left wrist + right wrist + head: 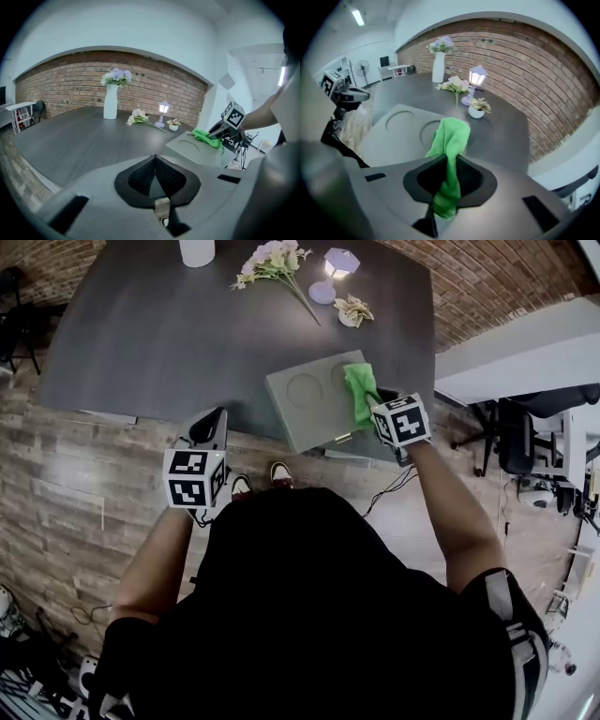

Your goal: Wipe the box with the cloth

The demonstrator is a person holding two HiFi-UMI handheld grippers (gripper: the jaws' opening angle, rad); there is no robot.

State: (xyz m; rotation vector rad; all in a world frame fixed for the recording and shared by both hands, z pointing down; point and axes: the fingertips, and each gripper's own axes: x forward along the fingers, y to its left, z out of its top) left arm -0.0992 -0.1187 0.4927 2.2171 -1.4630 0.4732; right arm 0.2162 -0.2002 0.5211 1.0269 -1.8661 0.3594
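Note:
A flat grey box (305, 401) with two round recesses in its lid lies at the near right edge of the dark table. A green cloth (360, 392) rests on the box's right side, and my right gripper (386, 409) is shut on it. In the right gripper view the cloth (449, 154) runs up between the jaws and drapes over the box (393, 136). My left gripper (208, 430) hovers at the table's near edge, left of the box, shut with nothing in it. From the left gripper view the box (199, 149) and cloth (206, 137) show at the right.
A white vase (110, 101) with flowers stands at the far side of the table (169, 334). A loose flower bunch (274, 266), a small lamp (336, 266) and a little potted plant (353, 310) lie beyond the box. An office chair (520, 432) is at the right.

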